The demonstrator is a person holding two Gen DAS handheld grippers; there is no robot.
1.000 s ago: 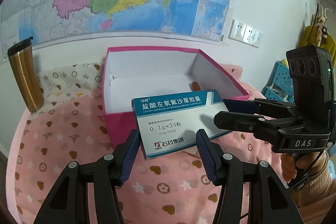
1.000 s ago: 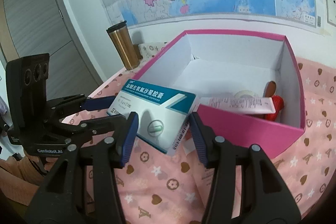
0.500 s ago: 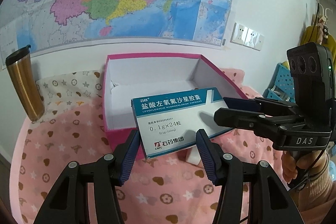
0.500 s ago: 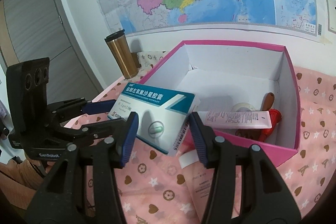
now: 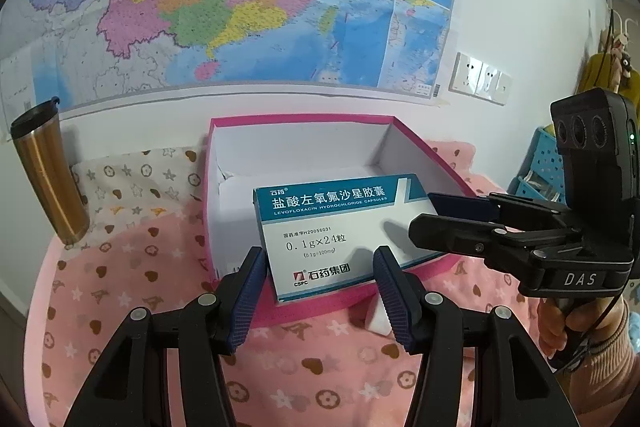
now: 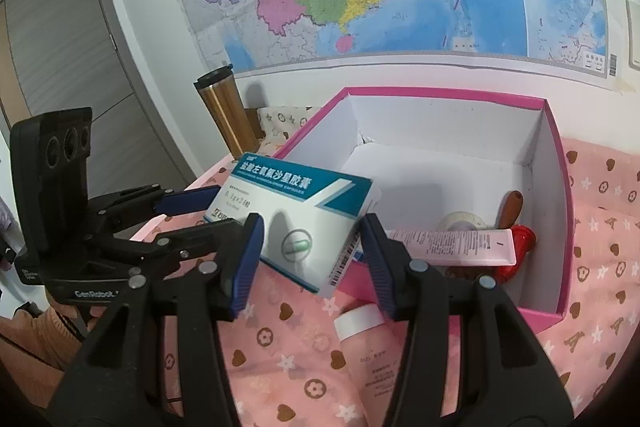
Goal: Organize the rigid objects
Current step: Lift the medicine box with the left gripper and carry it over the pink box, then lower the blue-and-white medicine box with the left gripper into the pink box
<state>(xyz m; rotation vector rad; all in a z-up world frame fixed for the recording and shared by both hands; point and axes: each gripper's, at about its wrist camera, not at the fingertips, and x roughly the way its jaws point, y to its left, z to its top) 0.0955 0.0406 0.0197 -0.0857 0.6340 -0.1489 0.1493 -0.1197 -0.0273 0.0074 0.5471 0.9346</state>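
Observation:
A white and teal medicine box (image 5: pixel 336 231) hangs over the near left rim of the open pink storage box (image 5: pixel 304 117). My left gripper (image 5: pixel 320 267) is shut on its near left end, pads on both long edges. My right gripper (image 5: pixel 422 213) comes in from the right and is shut on the other end. In the right wrist view the medicine box (image 6: pixel 304 223) sits between the right gripper's (image 6: pixel 312 239) blue pads, with the left gripper (image 6: pixel 224 209) clamped on its far end. The pink box (image 6: pixel 560 187) is white inside.
In the pink box lie a pink tube (image 6: pixel 452 247), a red item (image 6: pixel 520 241), a brown handle (image 6: pixel 512 205) and a tape roll (image 6: pixel 460 223). A white-capped pink tube (image 6: pixel 360 321) lies on the heart-print cloth. A steel tumbler (image 5: pixel 48 171) stands at the back left.
Both grippers have lifted the medicine box a little, so the pink box sits lower in both views. The white-capped tube on the cloth has come into view beneath it.

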